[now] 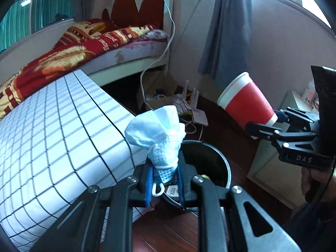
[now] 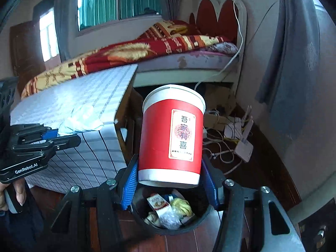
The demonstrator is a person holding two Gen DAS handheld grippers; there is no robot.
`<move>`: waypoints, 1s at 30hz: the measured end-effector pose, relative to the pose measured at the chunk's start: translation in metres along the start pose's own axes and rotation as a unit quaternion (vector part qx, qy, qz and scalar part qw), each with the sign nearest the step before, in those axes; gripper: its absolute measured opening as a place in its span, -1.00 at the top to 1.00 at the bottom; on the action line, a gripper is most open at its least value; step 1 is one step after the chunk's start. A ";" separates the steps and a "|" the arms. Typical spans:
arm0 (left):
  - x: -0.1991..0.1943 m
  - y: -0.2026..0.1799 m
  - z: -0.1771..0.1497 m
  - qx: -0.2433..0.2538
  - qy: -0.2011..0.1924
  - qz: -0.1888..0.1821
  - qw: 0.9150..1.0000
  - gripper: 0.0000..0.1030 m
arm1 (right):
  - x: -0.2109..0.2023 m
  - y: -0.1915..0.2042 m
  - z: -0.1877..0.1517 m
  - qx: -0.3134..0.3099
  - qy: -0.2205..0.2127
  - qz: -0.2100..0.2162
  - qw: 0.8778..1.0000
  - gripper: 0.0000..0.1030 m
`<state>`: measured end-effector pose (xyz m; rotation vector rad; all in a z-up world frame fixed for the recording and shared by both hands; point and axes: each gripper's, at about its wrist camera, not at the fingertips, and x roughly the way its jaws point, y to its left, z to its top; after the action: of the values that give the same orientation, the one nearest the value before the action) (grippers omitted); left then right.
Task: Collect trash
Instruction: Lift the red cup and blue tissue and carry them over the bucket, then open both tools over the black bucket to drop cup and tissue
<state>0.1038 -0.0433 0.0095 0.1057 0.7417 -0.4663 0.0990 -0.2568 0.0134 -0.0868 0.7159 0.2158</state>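
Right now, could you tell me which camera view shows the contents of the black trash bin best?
The right wrist view: the black trash bin lies open below the red cup, wrappers visible. In the left wrist view the crumpled mask and fingers hide most.

- On the red paper cup [image 2: 171, 134] I read a cream label with a red border. It carries four large characters in a column, 吾家有喜, the middle two over a round red emblem. A line of small print runs along the label's foot, too fine for me to read.
- On the body of the left gripper [image 2: 63, 141], seen from the right wrist view, I read "GenRobot.AI" in white on the black housing.
- On the body of the right gripper [image 1: 275, 124], seen from the left wrist view, I read the letters "DAS" on the black housing.
- In the black bin [image 2: 206, 212] lies a small packet [image 2: 158, 203] with printing on it, which I cannot read.
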 end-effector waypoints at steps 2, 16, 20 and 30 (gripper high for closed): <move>0.007 -0.006 -0.004 0.002 0.008 -0.009 1.000 0.60 | 0.004 0.001 -0.005 -0.004 0.009 -0.004 1.000 -0.12; 0.064 -0.032 -0.032 -0.001 0.083 -0.063 0.995 0.60 | 0.044 -0.016 -0.053 -0.023 0.089 -0.016 0.996 -0.13; 0.079 -0.036 -0.038 -0.006 0.102 -0.070 0.992 0.60 | 0.064 -0.017 -0.066 -0.030 0.117 -0.008 0.993 -0.13; 0.120 -0.040 -0.049 -0.013 0.152 -0.083 0.985 0.60 | 0.114 -0.019 -0.090 -0.053 0.175 0.006 0.983 -0.13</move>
<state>0.1321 -0.1113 -0.1042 0.0929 1.0612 -0.6065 0.1287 -0.2702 -0.1292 -0.2264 1.0557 0.2546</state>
